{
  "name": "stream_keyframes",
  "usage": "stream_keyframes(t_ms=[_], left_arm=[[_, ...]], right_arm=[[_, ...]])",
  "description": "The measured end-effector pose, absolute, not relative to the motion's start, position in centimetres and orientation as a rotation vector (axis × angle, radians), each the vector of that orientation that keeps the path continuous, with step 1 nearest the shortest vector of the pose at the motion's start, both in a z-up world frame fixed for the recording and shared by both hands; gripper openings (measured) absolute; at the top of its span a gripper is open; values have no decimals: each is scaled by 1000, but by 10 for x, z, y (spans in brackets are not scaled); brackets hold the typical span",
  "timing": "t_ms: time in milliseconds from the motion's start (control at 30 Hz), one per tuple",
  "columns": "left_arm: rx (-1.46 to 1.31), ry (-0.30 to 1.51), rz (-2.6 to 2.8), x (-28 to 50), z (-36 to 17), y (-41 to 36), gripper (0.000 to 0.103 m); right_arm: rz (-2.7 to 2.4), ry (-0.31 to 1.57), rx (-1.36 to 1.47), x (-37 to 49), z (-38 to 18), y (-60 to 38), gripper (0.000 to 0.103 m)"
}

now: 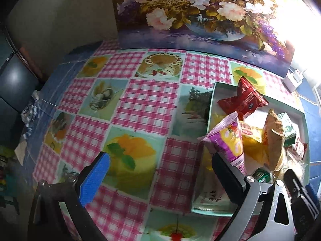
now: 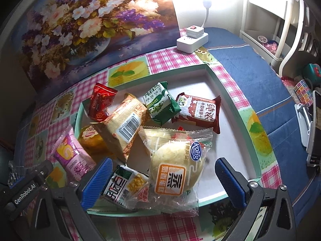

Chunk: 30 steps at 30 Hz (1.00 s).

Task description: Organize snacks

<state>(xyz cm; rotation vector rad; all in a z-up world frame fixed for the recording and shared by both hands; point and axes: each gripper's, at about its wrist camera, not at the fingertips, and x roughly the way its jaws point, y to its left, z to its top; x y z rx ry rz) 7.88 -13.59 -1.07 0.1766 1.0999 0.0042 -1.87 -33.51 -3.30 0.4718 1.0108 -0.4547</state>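
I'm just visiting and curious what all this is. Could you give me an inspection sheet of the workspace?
Surface: table under a checked cloth printed with dessert pictures.
Job's things: shallow tray holding a pile of wrapped snacks: bun, brown biscuit pack, green pack, red pack, tan pack; pink pack leans over the tray's left rim.
Clutter: crumpled foil at the table's left edge.
Grippers: left gripper open, over the cloth beside the tray; right gripper open, straddling the bun.
Cables: white power adapter with a white lead rising from it.
Surroundings: flower painting behind the table, white shelf to the right.
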Motion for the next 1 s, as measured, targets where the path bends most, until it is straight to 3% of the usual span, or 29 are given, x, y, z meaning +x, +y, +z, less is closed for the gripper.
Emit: stream_keyframes(t_ms=[433,1000], left_arm=[[315,1000,18,33,6,-106,101],[284,978,27,5,7,-76,101]], right_arm=[[-402,986,443,-49,-24,-303,103],[-376,992,367,-67,-21,-275,103]])
